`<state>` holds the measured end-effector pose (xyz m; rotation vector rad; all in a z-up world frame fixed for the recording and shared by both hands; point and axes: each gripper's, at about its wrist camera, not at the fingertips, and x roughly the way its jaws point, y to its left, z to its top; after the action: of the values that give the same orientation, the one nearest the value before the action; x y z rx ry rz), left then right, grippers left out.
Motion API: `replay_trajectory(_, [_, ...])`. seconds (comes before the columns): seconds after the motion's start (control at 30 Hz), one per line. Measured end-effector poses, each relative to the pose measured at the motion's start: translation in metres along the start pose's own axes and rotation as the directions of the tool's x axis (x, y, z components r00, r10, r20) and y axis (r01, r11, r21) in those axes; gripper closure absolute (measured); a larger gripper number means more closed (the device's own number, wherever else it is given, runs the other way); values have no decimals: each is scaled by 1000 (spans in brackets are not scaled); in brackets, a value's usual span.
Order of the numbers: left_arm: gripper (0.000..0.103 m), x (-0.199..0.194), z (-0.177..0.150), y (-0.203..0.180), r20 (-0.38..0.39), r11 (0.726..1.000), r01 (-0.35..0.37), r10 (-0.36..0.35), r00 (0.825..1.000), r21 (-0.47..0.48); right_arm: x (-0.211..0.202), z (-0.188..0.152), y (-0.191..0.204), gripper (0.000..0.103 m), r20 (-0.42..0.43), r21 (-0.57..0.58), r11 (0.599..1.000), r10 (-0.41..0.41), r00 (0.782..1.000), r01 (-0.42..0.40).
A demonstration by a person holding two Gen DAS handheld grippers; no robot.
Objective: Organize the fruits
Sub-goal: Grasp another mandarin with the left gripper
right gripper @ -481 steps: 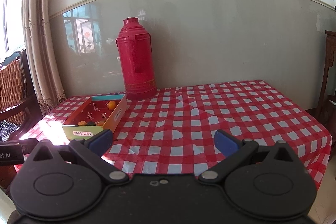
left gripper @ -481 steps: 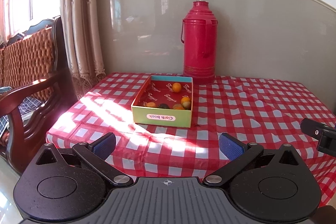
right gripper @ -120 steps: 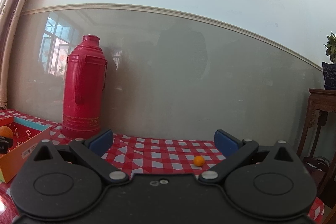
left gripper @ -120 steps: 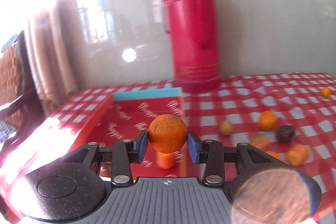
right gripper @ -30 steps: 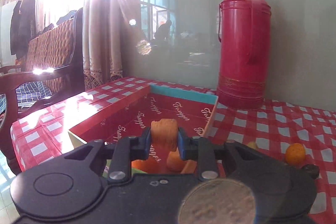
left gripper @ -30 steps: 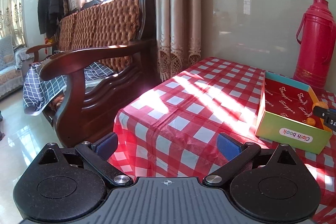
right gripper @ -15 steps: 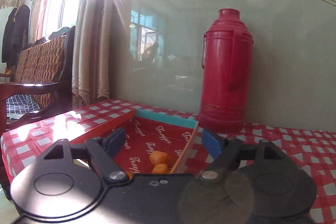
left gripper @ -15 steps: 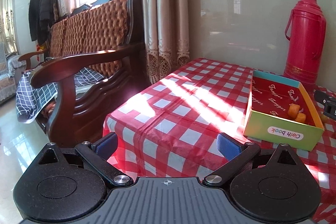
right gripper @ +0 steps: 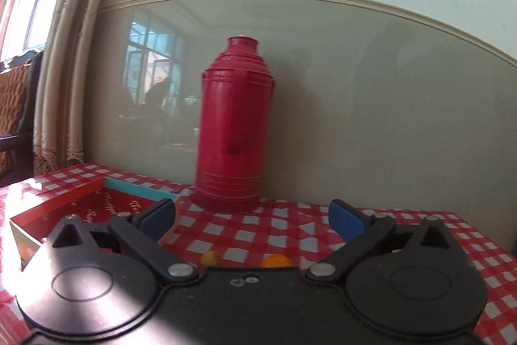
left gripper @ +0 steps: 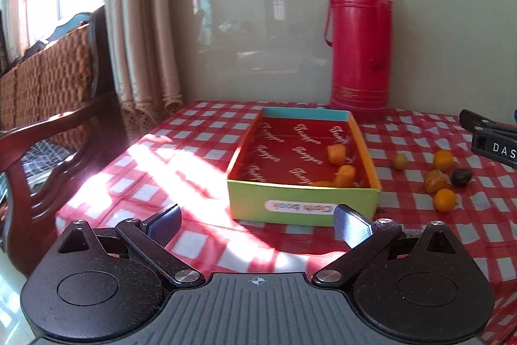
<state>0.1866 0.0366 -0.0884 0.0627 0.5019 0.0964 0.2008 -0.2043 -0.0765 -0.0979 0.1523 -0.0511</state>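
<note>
A green-fronted box [left gripper: 303, 206] with a red inside stands on the checked tablecloth and holds three orange fruits [left gripper: 336, 153]. Several loose fruits lie on the cloth to its right: orange ones [left gripper: 443, 160], a yellowish one [left gripper: 400, 160] and a dark one [left gripper: 461, 177]. My left gripper [left gripper: 257, 220] is open and empty, short of the box's front wall. My right gripper [right gripper: 252, 215] has its jaws opening with nothing between them; it hangs over the cloth beside the box [right gripper: 58, 206], and two fruits [right gripper: 274, 261] peek out just above its body.
A tall red thermos [left gripper: 358, 47] stands behind the box against the wall, dead ahead in the right wrist view [right gripper: 232, 131]. A wooden chair with a woven back [left gripper: 48, 105] and a curtain [left gripper: 142, 21] flank the table's left edge.
The right gripper let go of its orange fruit, which now lies in the box, and swung right toward the thermos. The left view swung right from the chair to the box.
</note>
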Motion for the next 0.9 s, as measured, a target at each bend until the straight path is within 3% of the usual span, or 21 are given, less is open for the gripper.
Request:
replay_trajectory(0.13, [3, 7, 5, -46, 14, 995, 85, -86, 996, 52, -6, -4, -40, 6, -17, 45, 980, -194, 981, 194])
replay_trajectory(0.27, [4, 14, 8, -91, 13, 978, 174, -176, 984, 113, -11, -9, -77, 6, -44, 90, 905, -414, 909, 417])
replay_trajectory(0.33, [4, 18, 8, -112, 5, 967, 214, -217, 976, 137, -16, -11, -91, 6, -51, 103, 876, -469, 882, 471])
replay_trajectory(0.5, [4, 37, 5, -157, -27, 941, 289, -289, 957, 174, -32, -18, -113, 6, -46, 102, 867, -486, 873, 488])
replay_trajectory(0.57, [12, 45, 4, -169, -33, 939, 302, -301, 953, 167, -37, -21, -118, 6, -44, 95, 863, -495, 868, 497])
replay_trajectory(0.6, [22, 51, 5, -174, -43, 936, 311, -308, 950, 167, -41, -22, -121, 6, -43, 93, 860, -500, 865, 501])
replay_trajectory(0.63, [26, 57, 5, -180, -61, 932, 321, -316, 947, 165, -43, -23, -124, 6, -43, 95, 859, -502, 864, 504])
replay_trajectory(0.77, [28, 76, 2, -194, -82, 934, 321, -312, 947, 156, -46, -21, -135, 6, -44, 119, 859, -496, 867, 498])
replay_trajectory(0.87, [37, 86, 0, -201, -99, 933, 326, -314, 944, 153, -48, -20, -140, 6, -38, 125, 860, -494, 869, 494])
replay_trajectory(0.9, [45, 90, -1, -202, -107, 933, 328, -315, 943, 148, -48, -20, -140, 6, -38, 124, 861, -492, 870, 493])
